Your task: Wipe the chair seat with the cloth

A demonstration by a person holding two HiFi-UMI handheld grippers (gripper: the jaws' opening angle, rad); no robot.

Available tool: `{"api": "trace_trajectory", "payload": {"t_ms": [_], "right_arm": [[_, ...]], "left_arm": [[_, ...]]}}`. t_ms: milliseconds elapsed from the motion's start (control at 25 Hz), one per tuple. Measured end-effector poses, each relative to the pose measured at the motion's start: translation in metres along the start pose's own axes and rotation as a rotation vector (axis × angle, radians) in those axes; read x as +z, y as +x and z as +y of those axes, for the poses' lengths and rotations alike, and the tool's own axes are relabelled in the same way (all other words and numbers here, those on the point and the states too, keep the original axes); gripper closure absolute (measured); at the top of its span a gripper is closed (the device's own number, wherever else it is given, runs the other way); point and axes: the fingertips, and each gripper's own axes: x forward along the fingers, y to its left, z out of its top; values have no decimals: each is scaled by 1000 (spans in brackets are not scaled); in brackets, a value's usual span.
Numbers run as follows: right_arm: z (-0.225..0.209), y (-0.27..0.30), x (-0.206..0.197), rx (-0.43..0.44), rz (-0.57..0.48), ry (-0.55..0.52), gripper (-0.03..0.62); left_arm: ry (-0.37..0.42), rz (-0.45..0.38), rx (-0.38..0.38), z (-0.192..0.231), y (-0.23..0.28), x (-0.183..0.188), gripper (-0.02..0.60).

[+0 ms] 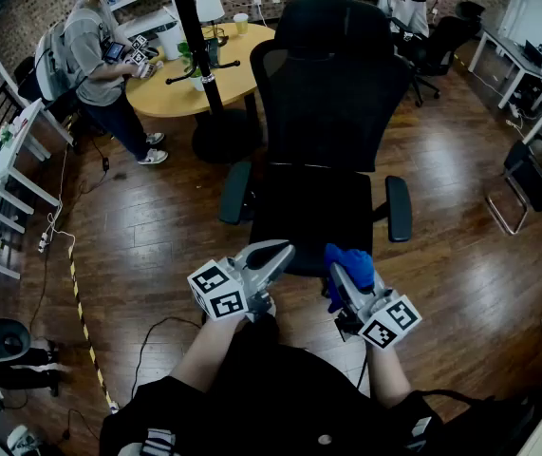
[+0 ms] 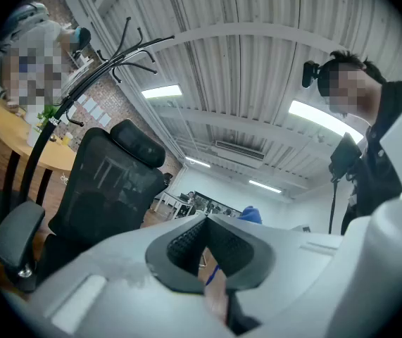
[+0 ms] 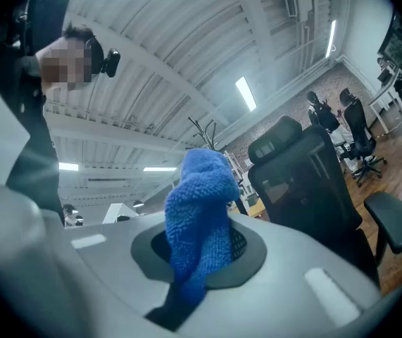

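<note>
My right gripper (image 1: 339, 272) jaws clamped on a bunched blue microfibre cloth (image 1: 350, 263) poking up past their tips, my left gripper (image 1: 282, 252) jaws pressed together on nothing, black office chair seat (image 1: 310, 207) just ahead of both, its front edge nearest, open surface between two padded armrests (image 1: 399, 207)

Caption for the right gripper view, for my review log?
Right gripper clamps the blue cloth, with the black office chair beyond it.

Showed nubbly terry in the cloth (image 3: 199, 217), matt mesh on the chair (image 1: 332, 93), glossy wood on the floor (image 1: 157, 245).
</note>
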Motion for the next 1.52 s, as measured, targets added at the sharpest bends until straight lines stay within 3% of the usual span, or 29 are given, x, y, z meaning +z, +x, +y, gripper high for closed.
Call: {"api": "trace_trajectory", "payload": {"t_ms": [240, 480, 760, 920, 1160, 1280, 1400, 1520], "right_arm": [[-57, 77, 0, -23, 41, -44, 559], [-140, 164, 2, -115, 119, -99, 559], [-232, 226, -5, -233, 295, -181, 559], [-319, 274, -70, -265, 414, -172, 559], [-430, 362, -245, -278, 650, -140, 559], [-458, 397, -309, -271, 746, -160, 559], [-474, 425, -344, -286, 788, -174, 559], [-490, 436, -376, -301, 839, -206, 559]], "left_arm": [[-7, -22, 0, 89, 18, 23, 586], [-72, -39, 7, 205, 51, 45, 586], [-191, 18, 15, 254, 83, 45, 586], [-226, 22, 102, 300, 88, 27, 586], [-325, -15, 265, 367, 68, -21, 586], [-335, -23, 304, 384, 65, -38, 586], [-387, -73, 313, 391, 67, -42, 587], [-395, -61, 301, 397, 71, -52, 586]]}}
